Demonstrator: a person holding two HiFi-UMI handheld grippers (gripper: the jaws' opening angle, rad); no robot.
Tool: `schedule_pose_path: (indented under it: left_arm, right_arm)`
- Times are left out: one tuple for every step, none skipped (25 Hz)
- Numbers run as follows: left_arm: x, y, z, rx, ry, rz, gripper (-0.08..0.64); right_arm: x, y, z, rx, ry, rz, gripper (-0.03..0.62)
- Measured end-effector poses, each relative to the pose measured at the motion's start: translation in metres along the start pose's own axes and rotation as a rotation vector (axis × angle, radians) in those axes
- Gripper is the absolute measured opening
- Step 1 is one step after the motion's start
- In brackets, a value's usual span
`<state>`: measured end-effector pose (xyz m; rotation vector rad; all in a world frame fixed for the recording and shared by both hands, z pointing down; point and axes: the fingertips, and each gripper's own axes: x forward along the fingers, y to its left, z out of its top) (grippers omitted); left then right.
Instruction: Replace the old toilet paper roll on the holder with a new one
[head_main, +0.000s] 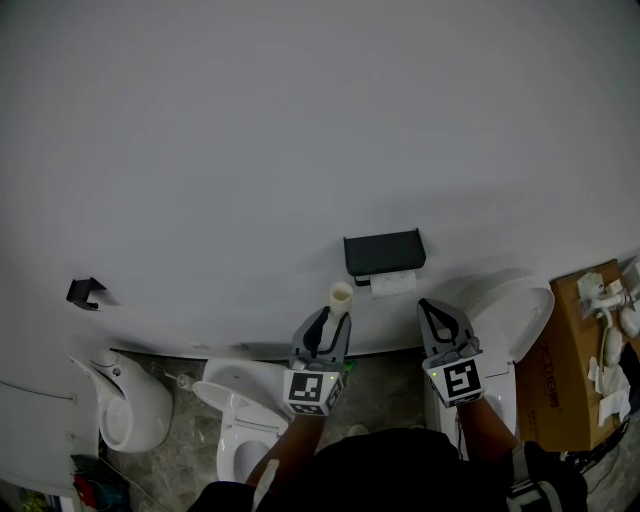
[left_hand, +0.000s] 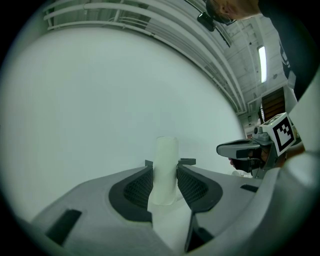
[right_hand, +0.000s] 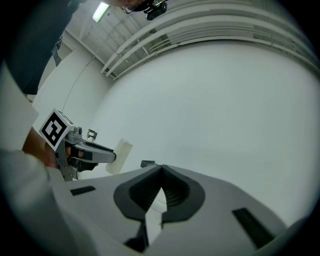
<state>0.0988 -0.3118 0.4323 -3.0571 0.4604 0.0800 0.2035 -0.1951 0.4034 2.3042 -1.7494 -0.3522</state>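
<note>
My left gripper (head_main: 336, 316) is shut on a pale, bare cardboard tube (head_main: 341, 297), which stands upright between the pads (left_hand: 192, 186) in front of the white wall. In the left gripper view the tube (left_hand: 165, 150) rises above the fingertips. On the wall just to its right hangs the black paper holder (head_main: 385, 251), with a white paper roll (head_main: 393, 283) under its lid. My right gripper (head_main: 427, 304) is shut and holds nothing; it points at the wall just right of and below the holder. In the right gripper view its jaws (right_hand: 161, 170) meet, and the tube (right_hand: 119, 156) shows at the left.
A white toilet (head_main: 240, 415) stands below my left gripper, and another one (head_main: 505, 320), with its lid raised, is at the right. An open cardboard box (head_main: 585, 350) with white items sits at the far right. A small black bracket (head_main: 85, 292) is on the wall at left.
</note>
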Motion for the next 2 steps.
schedule_pose_path:
  left_arm:
    - [0.0002, -0.0002, -0.0004, 0.001, 0.002, 0.0, 0.147]
    - [0.0004, -0.0004, -0.0008, 0.001, 0.003, 0.001, 0.147]
  right_arm:
    - [0.0003, -0.0003, 0.0003, -0.002, 0.001, 0.001, 0.0]
    - [0.0006, -0.0006, 0.0005, -0.004, 0.002, 0.001, 0.0]
